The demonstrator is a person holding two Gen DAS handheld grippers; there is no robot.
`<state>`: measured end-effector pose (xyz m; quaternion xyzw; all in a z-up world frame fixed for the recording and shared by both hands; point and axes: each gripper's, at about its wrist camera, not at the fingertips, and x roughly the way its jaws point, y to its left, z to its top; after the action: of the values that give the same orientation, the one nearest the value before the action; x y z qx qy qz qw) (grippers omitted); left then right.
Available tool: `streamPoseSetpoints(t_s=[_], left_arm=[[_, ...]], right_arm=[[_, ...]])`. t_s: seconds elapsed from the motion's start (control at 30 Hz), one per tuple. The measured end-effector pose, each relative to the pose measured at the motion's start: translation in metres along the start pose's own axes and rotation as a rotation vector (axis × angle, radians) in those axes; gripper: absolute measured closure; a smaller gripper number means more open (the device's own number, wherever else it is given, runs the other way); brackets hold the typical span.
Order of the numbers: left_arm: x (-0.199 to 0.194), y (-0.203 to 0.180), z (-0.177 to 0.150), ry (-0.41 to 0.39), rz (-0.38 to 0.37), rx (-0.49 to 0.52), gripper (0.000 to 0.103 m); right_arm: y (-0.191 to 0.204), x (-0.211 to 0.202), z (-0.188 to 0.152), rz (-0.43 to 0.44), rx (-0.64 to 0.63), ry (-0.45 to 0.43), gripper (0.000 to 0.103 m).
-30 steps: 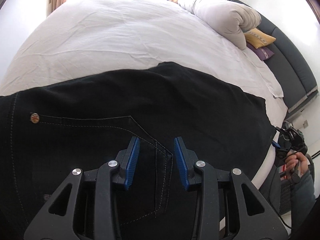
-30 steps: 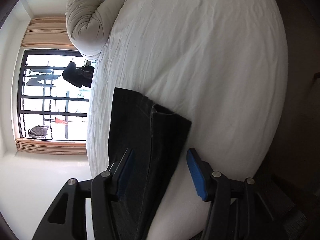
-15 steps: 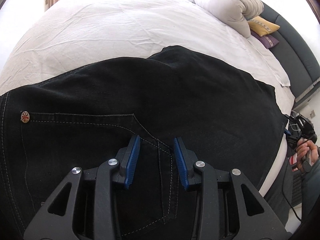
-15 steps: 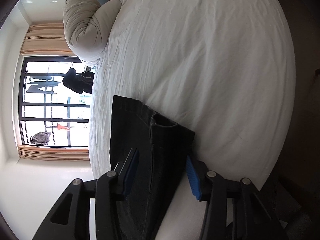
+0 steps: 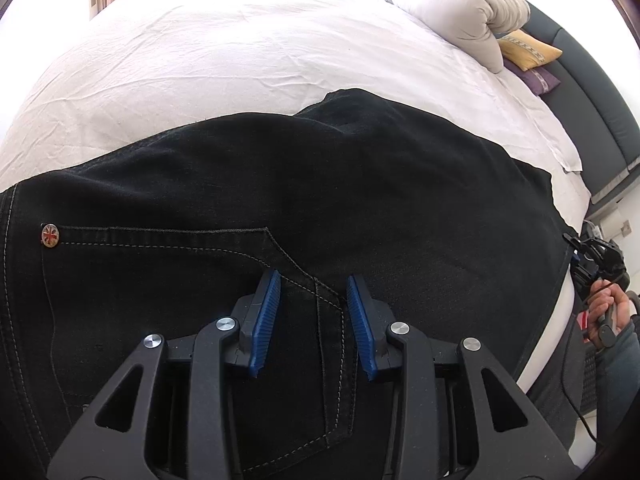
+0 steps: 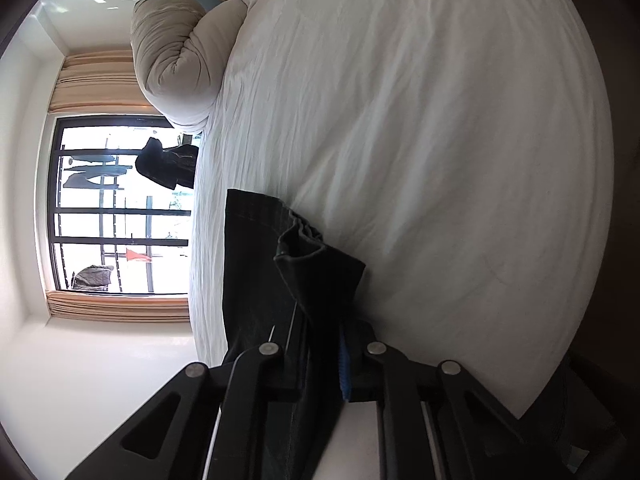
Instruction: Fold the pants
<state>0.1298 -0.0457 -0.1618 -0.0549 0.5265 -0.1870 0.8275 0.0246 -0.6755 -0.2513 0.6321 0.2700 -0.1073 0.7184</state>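
Note:
Black jeans [image 5: 360, 200] lie spread across the white bed [image 5: 240, 52], back pocket with a red-and-blue rivet [image 5: 51, 235] toward me. My left gripper [image 5: 313, 312] is open, its blue pads either side of the pocket's corner seam, just above the cloth. In the right wrist view my right gripper [image 6: 320, 356] is shut on the leg end of the jeans [image 6: 280, 264], near the hem; the cloth bunches up between the fingers. The right gripper and the hand holding it also show at the right edge of the left wrist view [image 5: 596, 264].
A rolled beige duvet [image 5: 452, 4] and yellow and purple cushions [image 5: 528, 52] lie at the dark headboard [image 5: 592, 92]. A window with curtains [image 6: 112, 204] is beyond the far side of the bed. The bed's edge drops off at the right [image 5: 560, 312].
My right gripper has closed on the leg end of the jeans and the hem has lifted and bunched. My left gripper has come lower and closer over the pocket, still open.

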Motion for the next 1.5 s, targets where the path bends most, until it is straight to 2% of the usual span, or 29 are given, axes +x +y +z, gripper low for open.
streamPoseSetpoints(t_s=[0.2,0.27,0.37,0.53,0.6,0.7,0.73,0.8,0.93,1.1,1.2,1.33,1.4,1.5], left_arm=[[-0.003,0.001,0.004,0.013,0.005,-0.019,0.07],[-0.008,-0.012,0.01,0.012,0.064,0.017,0.078],[-0.012,-0.037,0.017,-0.003,-0.018,0.053,0.079],[0.016,-0.084,0.025,0.036,-0.312,0.086,0.079],[0.028,-0.097,0.03,0.051,-0.378,0.096,0.079],[0.065,-0.102,0.037,0.142,-0.34,0.083,0.079],[0.074,-0.097,0.037,0.151,-0.363,0.056,0.08],[0.079,-0.086,0.036,0.15,-0.422,0.011,0.08],[0.082,-0.091,0.031,0.125,-0.405,0.045,0.08],[0.085,-0.084,0.028,0.13,-0.424,0.023,0.08],[0.088,-0.082,0.026,0.127,-0.425,0.018,0.08],[0.09,-0.072,0.025,0.123,-0.44,-0.001,0.082],[0.091,-0.065,0.025,0.122,-0.452,-0.021,0.084],[0.091,-0.055,0.025,0.126,-0.464,-0.055,0.09]], right_arm=[[0.008,-0.003,-0.005,-0.024,-0.029,-0.035,0.091],[0.009,0.0,-0.005,-0.038,-0.035,-0.031,0.092],[0.007,0.002,-0.004,-0.049,-0.039,-0.026,0.094],[0.006,0.004,-0.003,-0.056,-0.044,-0.023,0.094],[0.007,0.004,-0.003,-0.062,-0.05,-0.022,0.094],[0.007,0.004,-0.003,-0.067,-0.052,-0.019,0.094],[0.008,0.004,-0.002,-0.07,-0.054,-0.019,0.095],[0.01,0.004,-0.003,-0.079,-0.065,-0.021,0.094],[0.013,0.004,-0.003,-0.097,-0.08,-0.031,0.094],[0.024,0.001,-0.007,-0.139,-0.124,-0.048,0.094],[0.052,-0.002,-0.017,-0.2,-0.248,-0.077,0.094],[0.118,0.006,-0.053,-0.286,-0.539,-0.078,0.094],[0.157,0.018,-0.091,-0.328,-0.755,-0.052,0.094],[0.202,0.044,-0.174,-0.351,-1.09,0.044,0.094]])
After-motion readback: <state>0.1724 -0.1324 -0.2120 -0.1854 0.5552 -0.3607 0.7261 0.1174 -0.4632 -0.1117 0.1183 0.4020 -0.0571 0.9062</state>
